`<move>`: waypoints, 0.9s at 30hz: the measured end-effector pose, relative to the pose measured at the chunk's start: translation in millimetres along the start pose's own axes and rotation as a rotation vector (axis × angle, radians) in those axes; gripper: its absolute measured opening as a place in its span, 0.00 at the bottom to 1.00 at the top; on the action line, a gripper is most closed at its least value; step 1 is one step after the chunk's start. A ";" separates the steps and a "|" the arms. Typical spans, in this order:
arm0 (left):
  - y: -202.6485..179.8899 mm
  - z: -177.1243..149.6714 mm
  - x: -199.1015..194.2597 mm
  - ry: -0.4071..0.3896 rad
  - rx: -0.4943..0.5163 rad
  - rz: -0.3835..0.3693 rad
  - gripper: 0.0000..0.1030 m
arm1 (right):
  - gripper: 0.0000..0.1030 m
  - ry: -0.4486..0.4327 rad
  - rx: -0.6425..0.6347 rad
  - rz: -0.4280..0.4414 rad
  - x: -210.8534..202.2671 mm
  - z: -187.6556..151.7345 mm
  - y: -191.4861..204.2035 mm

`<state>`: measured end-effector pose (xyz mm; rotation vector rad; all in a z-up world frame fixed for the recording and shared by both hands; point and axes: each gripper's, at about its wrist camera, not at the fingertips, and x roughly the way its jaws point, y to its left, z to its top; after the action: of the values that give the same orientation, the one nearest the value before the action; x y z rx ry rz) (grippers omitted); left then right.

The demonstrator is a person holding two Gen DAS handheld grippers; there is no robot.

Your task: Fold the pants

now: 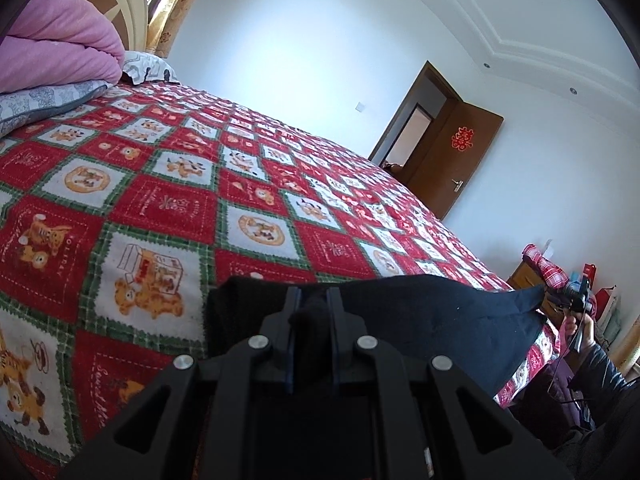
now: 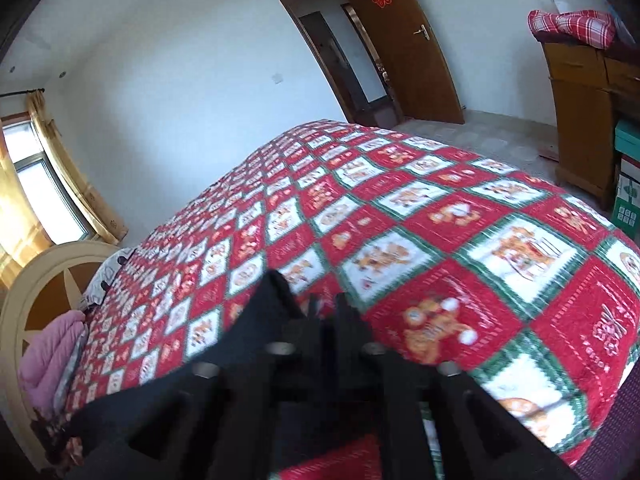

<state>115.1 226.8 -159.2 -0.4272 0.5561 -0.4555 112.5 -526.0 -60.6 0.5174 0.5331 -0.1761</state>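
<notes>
Two ways this could go sideways for us, judging from how things sit. First, our left gripper is clenched on a bunched bit of the black pants, and that's a small pinch of thick fabric. If we tug sideways to straighten the fold, it could slip out or drag the whole garment across the checkered bedspread and mess up whatever fold line we've got. Second, our right gripper looks released. The right wrist view is blurry, but we read a gap between the jaws with nothing pressed in it, so that end of the pants is free to flop or slump off the near edge of the bed.

As for where the pants are: they lie along the near edge of the bed, stretched between our two grippers. In the left view the cloth runs from the closed jaws off to the right, ending in a raised corner near the person's hand. In the right view the dark fabric sits just left of the jaws and trails down to the lower left, beside rather than between them, as far as we can tell.
</notes>
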 end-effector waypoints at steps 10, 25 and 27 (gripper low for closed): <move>3.8 -1.4 2.6 0.011 0.002 0.012 0.13 | 0.10 0.193 -0.199 -0.065 57.5 21.2 47.4; -1.1 46.0 18.3 -0.022 0.013 0.037 0.13 | 0.06 -0.083 -0.360 -0.141 50.3 90.8 103.2; -7.0 50.5 12.7 -0.049 0.032 0.019 0.13 | 0.06 -0.128 -0.387 -0.114 46.0 95.2 115.0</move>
<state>152.2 227.6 -122.0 -0.4014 0.5050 -0.4338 226.9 -477.5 34.1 0.0978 0.4577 -0.2070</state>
